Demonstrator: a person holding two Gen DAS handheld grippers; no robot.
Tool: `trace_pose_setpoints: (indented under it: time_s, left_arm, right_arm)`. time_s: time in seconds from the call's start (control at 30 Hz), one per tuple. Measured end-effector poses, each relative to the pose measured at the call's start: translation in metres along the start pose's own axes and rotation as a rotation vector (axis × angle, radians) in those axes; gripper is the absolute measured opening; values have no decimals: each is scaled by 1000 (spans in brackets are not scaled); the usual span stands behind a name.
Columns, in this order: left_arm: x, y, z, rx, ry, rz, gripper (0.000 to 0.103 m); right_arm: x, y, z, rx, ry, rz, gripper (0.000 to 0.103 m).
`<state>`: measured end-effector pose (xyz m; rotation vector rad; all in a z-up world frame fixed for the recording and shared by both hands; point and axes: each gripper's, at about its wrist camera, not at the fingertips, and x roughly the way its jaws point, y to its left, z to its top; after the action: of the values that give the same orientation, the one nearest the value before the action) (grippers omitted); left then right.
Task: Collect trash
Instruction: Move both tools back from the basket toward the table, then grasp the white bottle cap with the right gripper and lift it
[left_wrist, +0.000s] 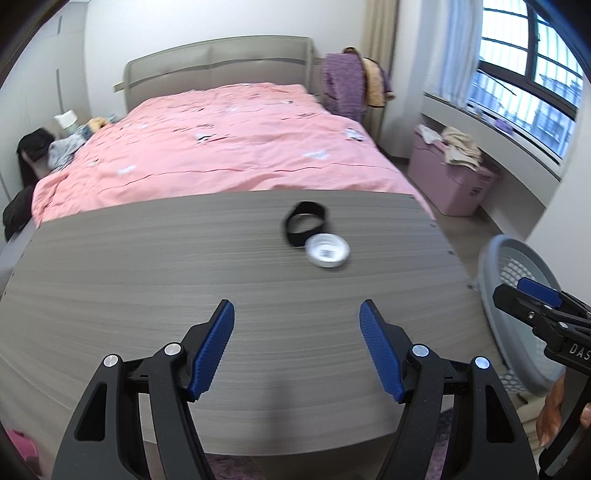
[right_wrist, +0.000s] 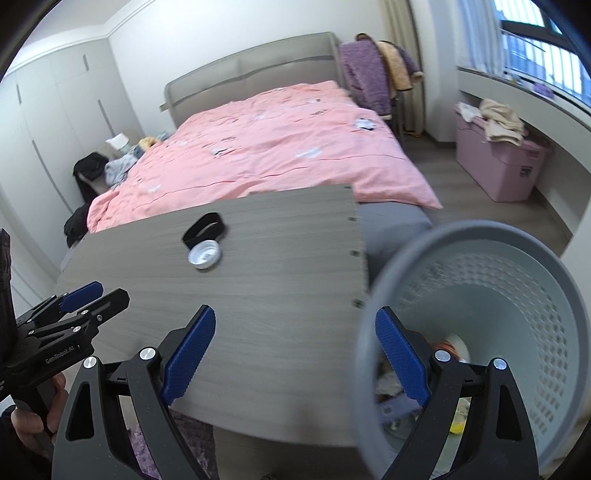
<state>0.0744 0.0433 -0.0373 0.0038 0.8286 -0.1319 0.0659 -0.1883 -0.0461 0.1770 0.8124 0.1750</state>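
- Both grippers are spread wide and hold nothing: the left gripper (left_wrist: 297, 347) hovers over the near part of the grey wood-grain tabletop (left_wrist: 147, 266), and the right gripper (right_wrist: 295, 354) hangs at the tabletop's right edge, one finger over the wood and the other in front of a grey plastic basket (right_wrist: 517, 280).
- Two small things lie on the tabletop toward its far side: a black band (left_wrist: 304, 223), curled into a loop, and a round silver lid (left_wrist: 328, 251) touching the band's near edge.
- From the left gripper they lie ahead and slightly to the right; from the right gripper they lie ahead and clearly to the left.
- The left gripper looks better lined up for them, as a judgement from both views.
- The lid is round, so no grasp direction is favoured; the band's loop runs roughly left to right.
- Bare tabletop surrounds the pair on all sides, with open room to approach from the near edge.
- The basket stands just beside the tabletop's right edge, its mouth open, with some scraps already at the bottom.
- A bed with a pink cover (left_wrist: 229, 147) lies directly behind the far edge.
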Motion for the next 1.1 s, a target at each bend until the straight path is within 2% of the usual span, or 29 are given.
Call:
trace_pose_setpoints:
  time_s: [0.4, 0.67, 0.97, 1.1]
  left_arm:
    - [30, 65, 9, -64, 22, 66, 67]
    - [45, 83, 18, -82, 26, 82, 67]
    - [52, 94, 25, -116, 22, 77, 67]
    - [55, 100, 27, -140, 28, 78, 67]
  right_arm:
    - [54, 52, 17, -97, 75, 33, 87]
    - [88, 81, 29, -152, 101, 53, 87]
    - [127, 100, 41, -204, 137, 4, 86]
    - [139, 107, 42, -231, 151, -13, 80]
